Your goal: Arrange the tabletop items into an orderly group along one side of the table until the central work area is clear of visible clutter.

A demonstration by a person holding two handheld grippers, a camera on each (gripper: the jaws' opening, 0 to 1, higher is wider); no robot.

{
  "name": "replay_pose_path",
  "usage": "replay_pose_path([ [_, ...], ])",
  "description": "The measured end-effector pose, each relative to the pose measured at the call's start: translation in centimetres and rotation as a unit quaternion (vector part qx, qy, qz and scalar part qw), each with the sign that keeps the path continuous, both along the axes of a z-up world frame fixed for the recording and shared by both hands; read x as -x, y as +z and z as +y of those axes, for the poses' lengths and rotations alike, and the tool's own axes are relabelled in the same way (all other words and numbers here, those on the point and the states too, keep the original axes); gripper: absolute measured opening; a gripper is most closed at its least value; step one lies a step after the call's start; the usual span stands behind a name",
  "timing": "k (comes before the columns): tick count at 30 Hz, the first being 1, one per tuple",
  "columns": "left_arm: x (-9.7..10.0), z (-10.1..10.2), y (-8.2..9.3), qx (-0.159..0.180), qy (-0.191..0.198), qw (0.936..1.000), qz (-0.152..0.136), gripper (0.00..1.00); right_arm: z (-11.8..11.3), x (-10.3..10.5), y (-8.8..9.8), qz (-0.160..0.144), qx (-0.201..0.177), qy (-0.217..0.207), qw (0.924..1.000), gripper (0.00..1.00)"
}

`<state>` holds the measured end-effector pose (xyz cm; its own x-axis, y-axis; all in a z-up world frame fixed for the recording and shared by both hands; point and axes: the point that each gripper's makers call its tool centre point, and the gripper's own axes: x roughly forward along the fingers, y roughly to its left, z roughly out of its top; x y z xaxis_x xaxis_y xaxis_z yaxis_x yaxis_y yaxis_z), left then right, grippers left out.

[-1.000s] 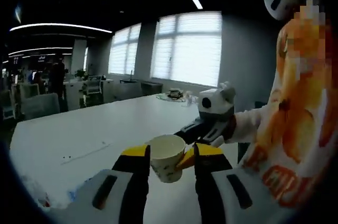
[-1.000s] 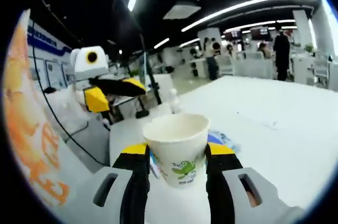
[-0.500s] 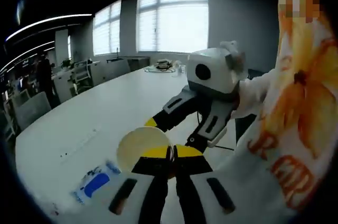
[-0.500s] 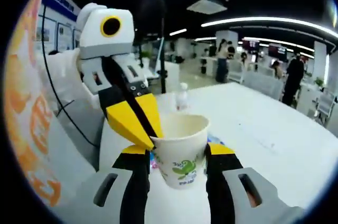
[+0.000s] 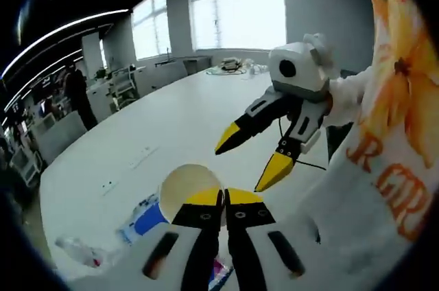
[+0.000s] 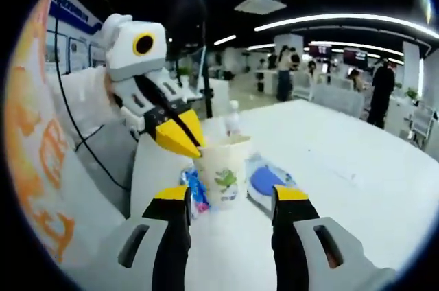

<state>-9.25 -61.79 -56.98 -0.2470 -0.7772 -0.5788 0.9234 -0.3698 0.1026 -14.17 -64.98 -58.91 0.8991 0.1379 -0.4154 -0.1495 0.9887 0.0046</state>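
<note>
The paper cup (image 6: 224, 171) stands upright on the white table (image 6: 357, 167), near the edge closest to the person. The left gripper (image 6: 180, 141) is clenched on the cup's rim, its yellow-tipped jaws pinched together over the lip; in the left gripper view the same cup (image 5: 185, 188) shows its pale inside just beside the closed tips of that gripper (image 5: 223, 198). The right gripper (image 6: 230, 198) is released, jaws spread wide and apart from the cup, and it hangs open above the table in the left gripper view (image 5: 252, 160). Blue-and-white packets (image 6: 267, 184) lie just beside the cup on both sides. A small plastic bottle (image 6: 233, 118) stands behind it.
</note>
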Motion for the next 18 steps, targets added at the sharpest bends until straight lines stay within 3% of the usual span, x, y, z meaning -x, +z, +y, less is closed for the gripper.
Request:
replay_pose_path([
  [1,-0.9,0.2,-0.5,-0.008,0.01,0.9998,-0.013,0.0,-0.1,0.3,-0.2,0.005,0.008,-0.001,1.0,0.43],
  [3,-3.5,0.5,-2.1,-0.023,0.032,0.997,-0.067,0.0,-0.2,0.8,-0.5,0.005,-0.001,-0.006,1.0,0.43],
  [5,-5.4,0.9,-3.2,-0.037,0.05,0.994,-0.09,0.0,-0.4,1.4,-0.7,0.003,-0.021,-0.02,0.9996,0.43],
  [10,-10.6,1.2,-3.7,-0.042,0.094,0.983,-0.152,0.0,-0.9,2.7,-1.5,0.011,-0.022,-0.035,0.9991,0.41],
  [12,-13.1,1.1,-3.8,-0.041,0.115,0.9781,-0.168,0.0,-1.0,3.1,-1.7,0.013,-0.032,-0.043,0.9985,0.41],
  [15,-15.1,0.8,-3.9,-0.047,0.124,0.9759,-0.174,0.0,-1.0,3.3,-1.9,0.013,-0.041,-0.046,0.998,0.41],
  [17,-16.7,0.3,-4.0,-0.036,0.154,0.9737,-0.164,0.0,-0.9,3.4,-2.0,0.015,-0.038,-0.044,0.9982,0.41],
  [18,-17.6,0.4,-4.7,-0.056,0.166,0.9693,-0.173,0.0,-0.9,3.4,-2.1,0.016,-0.038,-0.044,0.9982,0.4],
])
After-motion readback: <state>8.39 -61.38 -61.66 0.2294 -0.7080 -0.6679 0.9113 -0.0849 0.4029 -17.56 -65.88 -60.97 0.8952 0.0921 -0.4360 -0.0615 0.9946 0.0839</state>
